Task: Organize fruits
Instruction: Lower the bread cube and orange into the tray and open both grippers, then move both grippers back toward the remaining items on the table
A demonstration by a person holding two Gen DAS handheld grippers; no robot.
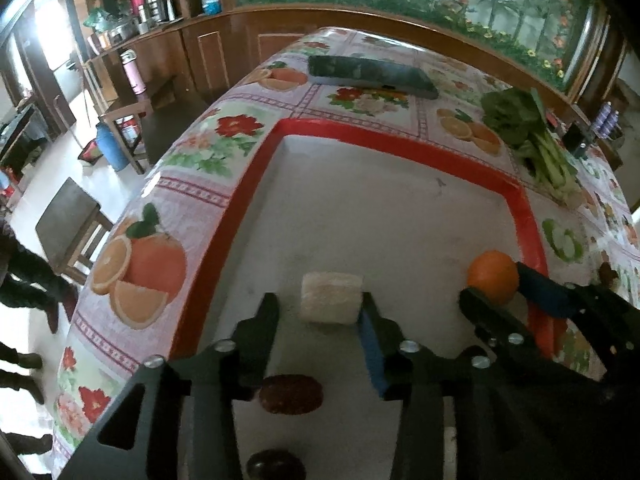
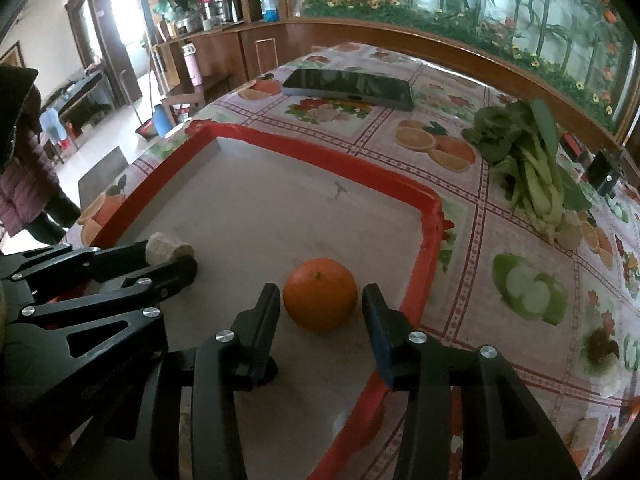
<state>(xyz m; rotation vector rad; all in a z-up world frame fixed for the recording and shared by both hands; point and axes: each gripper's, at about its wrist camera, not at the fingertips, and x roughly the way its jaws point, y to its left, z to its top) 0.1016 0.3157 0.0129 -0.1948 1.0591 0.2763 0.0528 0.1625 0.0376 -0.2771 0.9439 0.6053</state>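
A red-rimmed tray [image 1: 256, 184] with a pale floor lies on the flowered tablecloth; its rim also shows in the right wrist view [image 2: 430, 240]. An orange [image 2: 320, 294] sits in it near the right rim, between the open fingers of my right gripper [image 2: 321, 304], not gripped. The orange [image 1: 493, 276] and right gripper [image 1: 496, 296] also show in the left wrist view. A pale cut chunk [image 1: 331, 298] lies on the tray floor just ahead of my open left gripper [image 1: 318, 310]; the right wrist view shows it too [image 2: 164, 249]. Two dark red fruits [image 1: 291, 394] [image 1: 273, 465] lie under the left gripper.
A phone [image 2: 349, 88] lies at the far side of the table. A bunch of leafy greens [image 2: 532, 168] lies right of the tray. A small dark brown item [image 2: 600, 344] sits on the cloth at right. Chairs and a wooden cabinet stand beyond the table's left edge.
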